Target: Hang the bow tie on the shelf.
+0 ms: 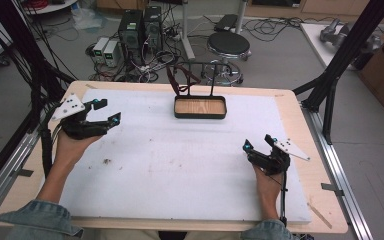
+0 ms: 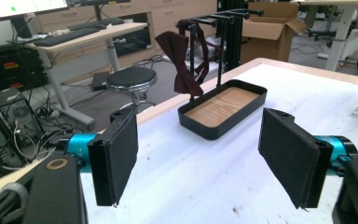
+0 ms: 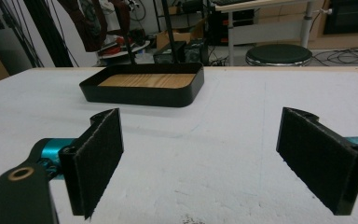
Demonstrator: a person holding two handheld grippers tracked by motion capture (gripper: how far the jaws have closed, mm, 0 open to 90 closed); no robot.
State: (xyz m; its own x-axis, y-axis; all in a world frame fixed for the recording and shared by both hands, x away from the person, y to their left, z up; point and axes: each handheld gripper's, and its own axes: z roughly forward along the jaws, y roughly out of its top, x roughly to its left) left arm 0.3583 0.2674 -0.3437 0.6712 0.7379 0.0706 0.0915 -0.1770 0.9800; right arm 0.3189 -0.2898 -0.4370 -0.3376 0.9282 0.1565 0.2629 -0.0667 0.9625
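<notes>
Bow tie (image 2: 182,65) hung on rack (image 2: 220,18) above tray (image 2: 223,109) — both grippers (image 1: 105,111) (image 1: 259,142) held wide, empty; snagging risked if tugged sideways.

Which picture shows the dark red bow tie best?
The left gripper view: the bow tie hangs in full from the rack. The high view shows it small; the right gripper view cuts off its top.

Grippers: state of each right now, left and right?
Left gripper: jaws open, nothing between them.
Right gripper: jaws open, nothing between them.
</notes>
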